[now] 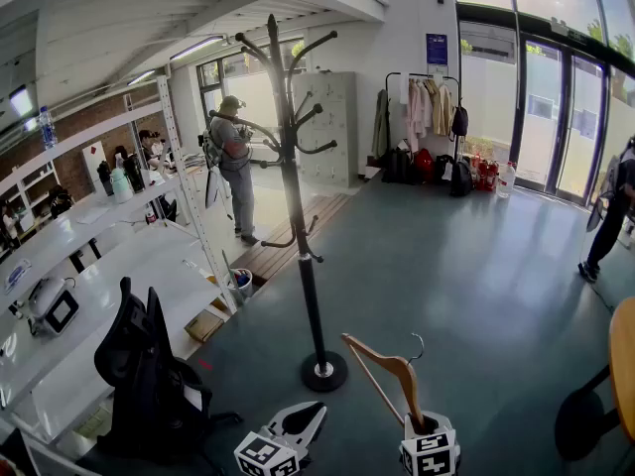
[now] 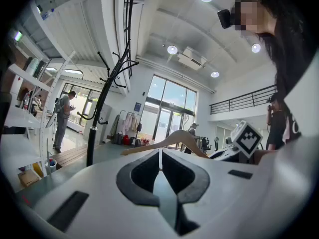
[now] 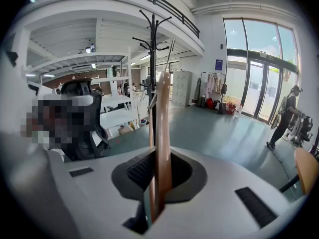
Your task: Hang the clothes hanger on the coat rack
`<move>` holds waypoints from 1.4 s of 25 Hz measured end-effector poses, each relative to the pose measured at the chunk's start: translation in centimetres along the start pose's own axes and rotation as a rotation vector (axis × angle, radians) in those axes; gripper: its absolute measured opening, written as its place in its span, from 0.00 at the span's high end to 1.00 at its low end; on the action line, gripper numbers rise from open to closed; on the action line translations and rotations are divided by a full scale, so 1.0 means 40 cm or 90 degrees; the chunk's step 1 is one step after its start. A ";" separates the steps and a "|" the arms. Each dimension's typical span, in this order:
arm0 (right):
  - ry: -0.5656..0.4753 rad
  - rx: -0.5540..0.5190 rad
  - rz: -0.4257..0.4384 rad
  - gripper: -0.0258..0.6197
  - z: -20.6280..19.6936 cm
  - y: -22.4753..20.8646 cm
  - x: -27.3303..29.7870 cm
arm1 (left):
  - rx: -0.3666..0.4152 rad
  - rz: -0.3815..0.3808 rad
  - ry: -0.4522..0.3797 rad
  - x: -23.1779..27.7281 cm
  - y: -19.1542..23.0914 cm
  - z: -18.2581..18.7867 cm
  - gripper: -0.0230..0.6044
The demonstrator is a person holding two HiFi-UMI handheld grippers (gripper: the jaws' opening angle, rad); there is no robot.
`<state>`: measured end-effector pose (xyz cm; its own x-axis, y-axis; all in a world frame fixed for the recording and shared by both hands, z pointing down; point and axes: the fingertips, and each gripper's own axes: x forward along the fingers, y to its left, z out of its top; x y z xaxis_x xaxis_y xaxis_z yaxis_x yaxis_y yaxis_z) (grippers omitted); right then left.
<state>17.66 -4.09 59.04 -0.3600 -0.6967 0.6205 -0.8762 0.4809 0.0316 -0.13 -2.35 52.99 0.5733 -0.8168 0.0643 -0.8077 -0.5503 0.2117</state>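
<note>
A black coat rack stands on a round base in the middle of the grey floor, its curved hooks empty. In the right gripper view the coat rack rises straight ahead. My right gripper is shut on one arm of a wooden clothes hanger, low and to the right of the rack's base. The hanger's metal hook points up and to the right. The hanger runs edge-on between the right gripper's jaws. My left gripper is shut with nothing in it, left of the hanger.
A black office chair stands at lower left beside white desks. A person stands behind the rack. A garment rail with clothes is at the back, another person by the glass doors, a round wooden table at right.
</note>
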 end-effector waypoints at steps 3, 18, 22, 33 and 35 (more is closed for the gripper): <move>-0.016 -0.014 -0.010 0.90 0.046 -0.051 0.022 | -0.007 0.015 0.004 0.012 0.016 -0.004 0.96; -0.093 -0.059 -0.074 0.90 0.479 -0.199 0.253 | -0.002 0.005 -0.006 0.175 0.274 0.071 0.96; -0.097 -0.070 -0.098 0.90 0.611 -0.215 0.329 | 0.007 -0.018 -0.023 0.236 0.385 0.150 0.96; -0.124 -0.096 -0.135 0.90 0.937 -0.219 0.518 | -0.005 -0.081 -0.029 0.347 0.605 0.214 0.96; -0.124 -0.109 -0.132 0.90 0.985 -0.212 0.543 | 0.001 -0.090 -0.027 0.361 0.621 0.229 0.96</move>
<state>4.65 -44.27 41.40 -0.2485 -0.8698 0.4263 -0.8764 0.3894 0.2836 -13.19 -29.40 50.25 0.6756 -0.7373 -0.0079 -0.7189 -0.6611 0.2148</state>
